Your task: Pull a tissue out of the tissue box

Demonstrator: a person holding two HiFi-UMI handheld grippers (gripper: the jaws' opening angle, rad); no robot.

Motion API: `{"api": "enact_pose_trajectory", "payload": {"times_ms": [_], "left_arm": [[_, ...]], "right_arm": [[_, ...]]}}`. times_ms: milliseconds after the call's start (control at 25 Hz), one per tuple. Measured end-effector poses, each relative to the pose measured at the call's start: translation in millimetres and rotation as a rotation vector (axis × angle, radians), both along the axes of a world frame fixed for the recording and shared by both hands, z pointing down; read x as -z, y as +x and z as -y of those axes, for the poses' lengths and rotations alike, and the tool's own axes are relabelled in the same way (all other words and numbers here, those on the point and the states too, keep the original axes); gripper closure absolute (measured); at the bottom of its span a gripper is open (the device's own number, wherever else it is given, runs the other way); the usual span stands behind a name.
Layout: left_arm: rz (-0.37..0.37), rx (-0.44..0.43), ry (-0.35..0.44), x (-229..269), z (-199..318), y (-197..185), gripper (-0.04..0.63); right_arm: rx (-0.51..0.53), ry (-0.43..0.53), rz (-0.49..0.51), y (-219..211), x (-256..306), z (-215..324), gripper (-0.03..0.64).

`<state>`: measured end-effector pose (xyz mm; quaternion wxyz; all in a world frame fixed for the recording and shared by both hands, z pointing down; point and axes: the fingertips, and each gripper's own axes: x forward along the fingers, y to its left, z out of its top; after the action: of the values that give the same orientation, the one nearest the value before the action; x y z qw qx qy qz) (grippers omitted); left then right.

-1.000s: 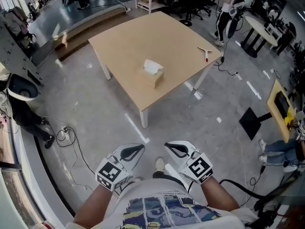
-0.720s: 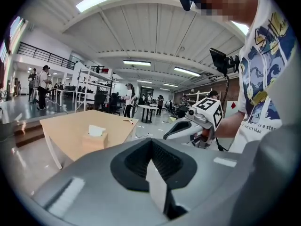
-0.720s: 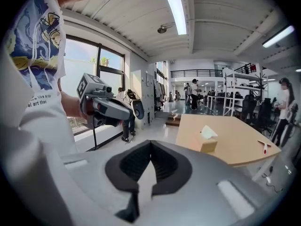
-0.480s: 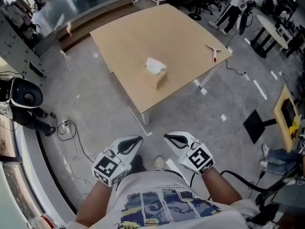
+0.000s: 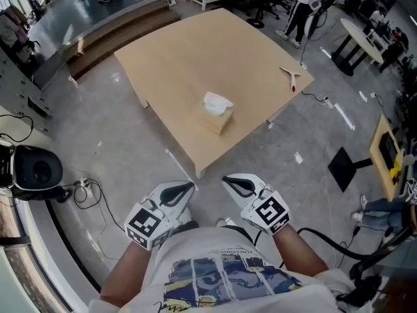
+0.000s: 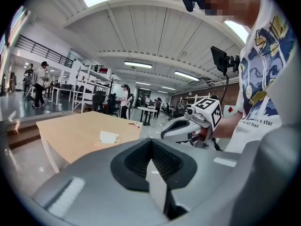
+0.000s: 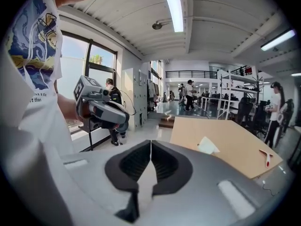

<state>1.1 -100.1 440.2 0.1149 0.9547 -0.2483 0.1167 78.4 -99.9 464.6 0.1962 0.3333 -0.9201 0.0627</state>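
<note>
tissue box on table, 2 grippers shut and empty

- writing: the only legible print is on the person's shirt (image 6: 266, 108), where the left gripper view shows the fragments "a star" and "than" under a blue wave graphic. each marker cube (image 5: 144, 225) bears black-and-white square codes, no words. no lettering can be made out on the box.
- tissue box (image 5: 218, 118): 1, plain tan, cardboard-coloured, rectangular. it stands on the pale wooden table (image 5: 176, 51), towards the corner nearest the person, well apart from both grippers.
- contents: 1 white tissue (image 5: 217, 102) rises crumpled from the top opening; anything deeper in the box is hidden.
- also on the table: 1 pale forked tool (image 5: 290, 76) with a red tip, near the far right corner, well apart from the box.
- left gripper (image 5: 187, 188): held over the grey floor (image 5: 117, 149) short of the table, its black pads meeting, nothing between them.
- right gripper (image 5: 228, 182): beside the left, pads likewise pressed together, holding nothing.
</note>
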Motion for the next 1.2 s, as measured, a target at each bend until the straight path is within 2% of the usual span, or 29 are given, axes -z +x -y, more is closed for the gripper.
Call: {"api": "enact_pose_trajectory", "payload": {"times_ms": [240,480,720,1000,1200], "left_arm": [[0.010,-0.066,0.010,-10.9,24.6,-29.3,0.589],[0.005,-0.066,-0.007,-20.9,53.6,-44.3,0.589],[0.005,-0.004,-0.018,-22.2,97.8,-40.9,0.589],[-0.005,0.081,-0.005,-11.3,145.7,-21.9,0.589],[0.008,0.132,-0.003,-15.0,167.3,-11.2,0.589]], "right_arm": [[-0.080,-0.003,-0.021,-25.4,-11.3,36.2,0.595],[-0.157,-0.050,-0.013,-12.9,-24.3,83.7,0.565],[-0.188,-0.068,-0.046,23.9,-40.3,155.6,0.541],[-0.161,-0.103,-0.096,65.3,-67.4,236.3,0.526],[-0.144,-0.148,-0.090,85.2,-91.6,280.0,0.521]]}}
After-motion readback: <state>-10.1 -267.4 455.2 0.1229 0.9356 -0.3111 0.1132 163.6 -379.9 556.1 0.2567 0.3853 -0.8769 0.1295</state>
